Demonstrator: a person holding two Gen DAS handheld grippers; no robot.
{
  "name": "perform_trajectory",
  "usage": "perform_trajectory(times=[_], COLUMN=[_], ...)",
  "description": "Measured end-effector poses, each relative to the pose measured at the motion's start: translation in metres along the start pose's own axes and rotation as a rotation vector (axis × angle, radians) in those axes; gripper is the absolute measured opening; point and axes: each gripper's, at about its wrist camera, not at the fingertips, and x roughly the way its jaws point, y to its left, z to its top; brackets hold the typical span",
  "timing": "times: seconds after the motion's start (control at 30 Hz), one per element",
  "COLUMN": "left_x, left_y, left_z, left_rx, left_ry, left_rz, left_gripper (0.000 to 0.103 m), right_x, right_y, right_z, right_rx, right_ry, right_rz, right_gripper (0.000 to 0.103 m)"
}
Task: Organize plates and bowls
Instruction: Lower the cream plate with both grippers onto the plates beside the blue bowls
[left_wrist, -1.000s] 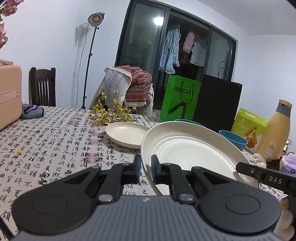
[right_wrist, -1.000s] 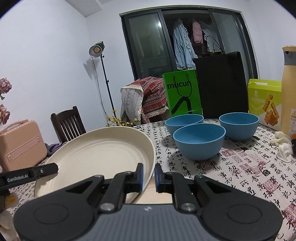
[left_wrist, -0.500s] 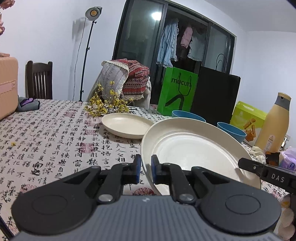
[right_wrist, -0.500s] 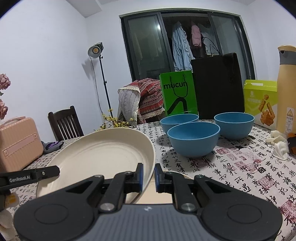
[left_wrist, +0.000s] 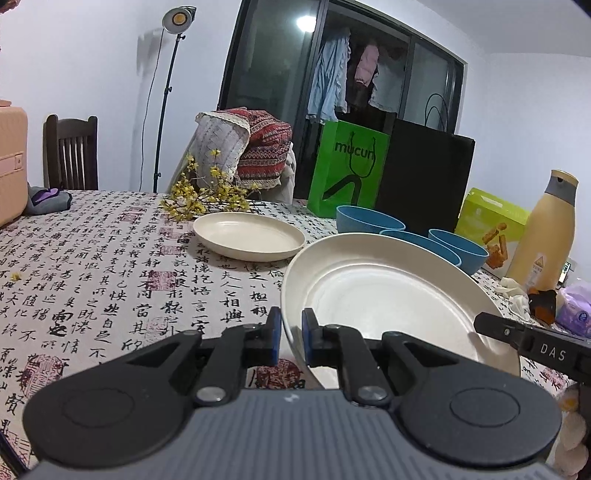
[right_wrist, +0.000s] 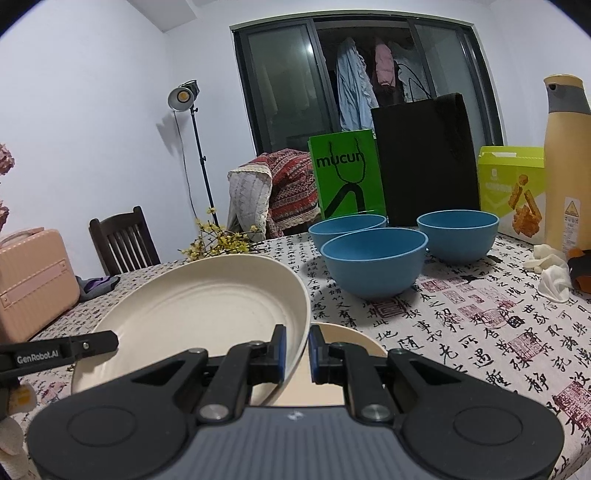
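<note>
A large cream plate hangs tilted just above the table, held by opposite rims. My left gripper is shut on its near-left rim, and my right gripper is shut on its right rim. Beneath the held plate, in the right wrist view, lies another cream plate, mostly hidden. A third cream plate rests on the tablecloth by the yellow flowers. Three blue bowls stand in a cluster at the back right.
The table has a calligraphy-print cloth. Behind the bowls stand a green bag, a black bag, a snack box and a tall tan bottle. Crumpled tissues lie at right; a pink case at left.
Both grippers have sunk a little toward the table with the large plate still held between them. Nothing else on the table has moved.
</note>
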Motion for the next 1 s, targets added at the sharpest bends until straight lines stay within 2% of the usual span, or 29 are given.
perform_trajectory(times=[1.0], left_x=[0.025], left_y=[-0.026], left_z=[-0.015], left_rx=[0.019], left_ry=[0.052], left_rz=[-0.046], left_gripper=[0.012], right_x=[-0.005], right_y=[-0.029], right_z=[-0.014], right_rx=[0.007], right_ry=[0.009], right_rz=[-0.071], right_gripper=[0.012])
